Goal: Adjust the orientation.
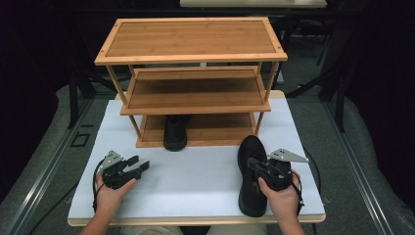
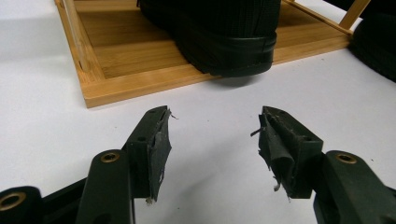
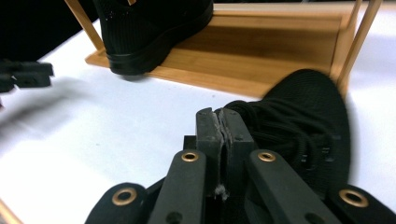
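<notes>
Right gripper (image 3: 222, 114) jaws pressed together over shoe (image 1: 251, 176), nothing visibly between pads. Left gripper (image 2: 215, 126) jaws apart, empty, facing second shoe (image 1: 175, 133) on rack (image 1: 195, 137).

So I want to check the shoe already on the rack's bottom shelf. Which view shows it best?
The left gripper view: the shoe on the shelf is large and sharp, its heel overhanging the rack edge. The high view shows it whole but small and shadowed. The right gripper view catches its heel end.
</notes>
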Motion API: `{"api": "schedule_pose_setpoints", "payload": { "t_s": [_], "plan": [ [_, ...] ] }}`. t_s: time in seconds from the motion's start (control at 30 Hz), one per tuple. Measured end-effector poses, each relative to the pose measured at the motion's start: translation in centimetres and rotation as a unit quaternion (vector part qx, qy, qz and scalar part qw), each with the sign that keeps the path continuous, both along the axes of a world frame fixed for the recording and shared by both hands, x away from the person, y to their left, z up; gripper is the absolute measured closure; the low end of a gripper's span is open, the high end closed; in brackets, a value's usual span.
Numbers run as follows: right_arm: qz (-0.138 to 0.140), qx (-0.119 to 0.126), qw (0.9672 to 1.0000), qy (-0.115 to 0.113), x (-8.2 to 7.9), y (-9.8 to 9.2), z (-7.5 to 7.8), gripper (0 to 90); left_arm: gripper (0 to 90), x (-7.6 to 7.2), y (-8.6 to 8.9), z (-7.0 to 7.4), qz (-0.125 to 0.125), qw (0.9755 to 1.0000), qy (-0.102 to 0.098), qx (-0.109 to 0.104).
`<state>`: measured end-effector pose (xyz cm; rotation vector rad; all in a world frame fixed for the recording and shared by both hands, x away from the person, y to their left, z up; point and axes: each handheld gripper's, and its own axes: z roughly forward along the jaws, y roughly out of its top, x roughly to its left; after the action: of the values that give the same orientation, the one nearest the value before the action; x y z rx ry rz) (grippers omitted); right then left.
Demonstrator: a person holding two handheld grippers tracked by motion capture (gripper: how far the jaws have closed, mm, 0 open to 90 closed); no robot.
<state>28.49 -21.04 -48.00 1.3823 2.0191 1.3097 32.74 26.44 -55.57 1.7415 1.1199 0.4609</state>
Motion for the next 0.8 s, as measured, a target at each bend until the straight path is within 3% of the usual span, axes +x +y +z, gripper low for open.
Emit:
{"api": "schedule_pose_setpoints", "payload": {
  "t_s": [0.17, 0.3, 0.4, 0.5, 0.53, 0.57, 0.63, 0.8],
  "plan": [
    [0.051, -0.013, 0.9986, -0.008, 0.8, 0.3, 1.1, 87.4, 43.3, 0.0, 0.2, 0.0, 0.001, 1.0000, -0.001, 0.000],
    [0.100, -0.046, 0.9937, 0.019, 1.4, 1.1, 1.2, 87.2, 43.2, 0.0, 0.3, 0.1, 0.001, 1.0000, 0.001, 0.001],
    [0.108, -0.069, 0.9913, 0.027, 1.3, 1.7, 1.1, 86.4, 43.2, 0.0, 0.3, 0.1, 0.002, 1.0000, 0.001, 0.000],
    [0.116, -0.065, 0.9905, 0.037, 1.2, 2.0, 1.0, 82.4, 43.2, 0.0, 0.3, 0.1, 0.001, 1.0000, 0.001, -0.001],
    [0.114, -0.062, 0.9907, 0.041, 1.2, 2.0, 1.1, 77.3, 43.2, 0.0, 0.3, 0.1, 0.001, 1.0000, 0.001, 0.000],
    [0.118, -0.048, 0.9908, 0.047, 1.2, 1.8, 1.3, 72.0, 43.2, 0.0, 0.3, 0.1, 0.001, 1.0000, 0.001, 0.001],
    [0.111, -0.051, 0.9913, 0.047, 1.0, 1.8, 2.0, 67.2, 43.2, -0.1, 0.3, 0.1, 0.003, 1.0000, 0.000, 0.001],
    [0.100, -0.076, 0.9899, 0.066, 1.2, 1.9, 3.6, 58.2, 43.2, -0.1, 0.3, 0.1, 0.003, 1.0000, -0.001, 0.001]
  ]
}}
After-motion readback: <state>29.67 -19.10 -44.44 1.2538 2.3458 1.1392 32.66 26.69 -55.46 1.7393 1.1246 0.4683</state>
